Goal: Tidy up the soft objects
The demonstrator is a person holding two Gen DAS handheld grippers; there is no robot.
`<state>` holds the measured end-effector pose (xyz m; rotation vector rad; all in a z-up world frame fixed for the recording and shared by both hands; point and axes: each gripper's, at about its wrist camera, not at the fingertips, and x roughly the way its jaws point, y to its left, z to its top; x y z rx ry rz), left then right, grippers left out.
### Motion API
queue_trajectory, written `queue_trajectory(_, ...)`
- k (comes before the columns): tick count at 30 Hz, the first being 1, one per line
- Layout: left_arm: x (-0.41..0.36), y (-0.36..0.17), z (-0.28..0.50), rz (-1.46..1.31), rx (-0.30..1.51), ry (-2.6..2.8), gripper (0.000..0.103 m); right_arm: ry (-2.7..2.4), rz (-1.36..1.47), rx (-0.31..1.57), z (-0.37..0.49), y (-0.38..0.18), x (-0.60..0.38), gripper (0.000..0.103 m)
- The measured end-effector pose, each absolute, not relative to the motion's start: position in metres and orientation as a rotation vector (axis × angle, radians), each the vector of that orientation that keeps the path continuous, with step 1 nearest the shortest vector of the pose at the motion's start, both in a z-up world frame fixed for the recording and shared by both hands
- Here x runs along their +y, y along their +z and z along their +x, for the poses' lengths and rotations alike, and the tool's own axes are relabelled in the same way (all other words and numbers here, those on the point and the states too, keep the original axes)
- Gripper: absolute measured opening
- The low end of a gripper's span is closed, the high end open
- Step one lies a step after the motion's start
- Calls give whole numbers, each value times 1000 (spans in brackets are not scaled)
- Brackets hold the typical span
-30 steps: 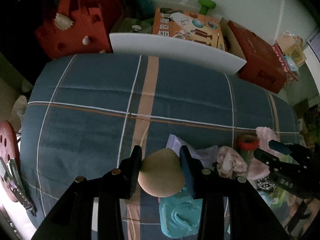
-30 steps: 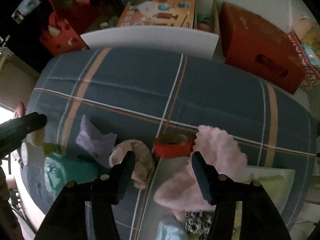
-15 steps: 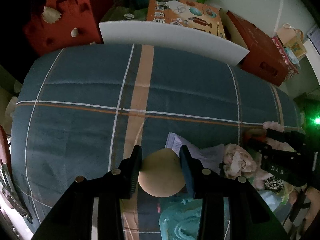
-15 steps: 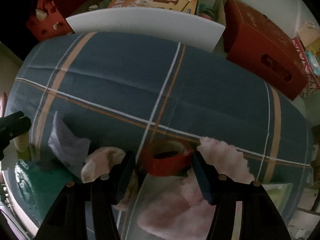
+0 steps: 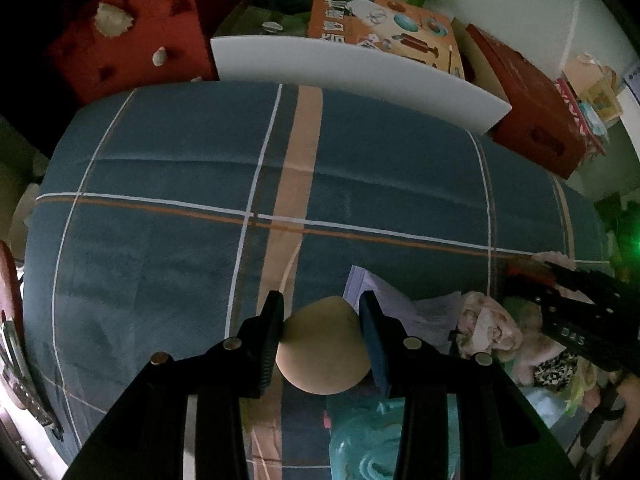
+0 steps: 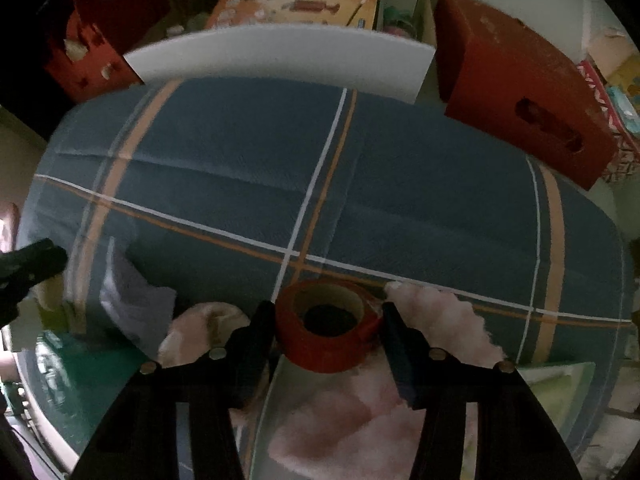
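My left gripper [image 5: 320, 300] is shut on a beige egg-shaped sponge [image 5: 322, 352] and holds it just above the blue plaid bed cover [image 5: 180, 200]. My right gripper [image 6: 327, 308] points down over a red tape roll [image 6: 320, 344]. Its jaws are closing with the roll between them; the left pad is at the roll, and a thin gap shows at the right pad. Around the roll lie a fluffy pink cloth [image 6: 440, 320], a crumpled pale pink cloth [image 6: 200, 324] and a lilac cloth [image 6: 132, 300]. A teal soft item [image 5: 372, 440] lies under the left gripper.
Beyond the bed's far edge stand a white board [image 5: 360, 68], an orange printed box [image 5: 384, 28], a red carton [image 5: 532, 100] and a red bag [image 5: 132, 40]. A leopard-print item [image 5: 556, 364] lies in the pile at the right.
The right gripper has come down over the red tape roll, which now sits between its fingers, and its jaws have narrowed. The left gripper keeps still with the sponge.
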<state>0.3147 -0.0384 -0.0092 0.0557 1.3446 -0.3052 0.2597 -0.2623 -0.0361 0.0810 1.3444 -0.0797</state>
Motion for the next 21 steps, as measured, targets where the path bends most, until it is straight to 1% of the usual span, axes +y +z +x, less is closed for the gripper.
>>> queue_trajectory(7, -46, 34, 291, 55, 1286, -325, 40, -49, 87, 1269, 225, 24, -262, 56)
queue_trajectory(14, -90, 76, 244, 94, 1239, -431, 40, -99, 77, 1254, 170, 72, -283, 56)
queue_trajectory(17, -113, 83, 223, 117, 1232, -478, 41, -132, 81, 1257, 149, 80, -301, 56)
queue_trajectory(21, -147, 79, 197, 162, 1249, -531, 41, -182, 104, 1291, 122, 73, -329, 56)
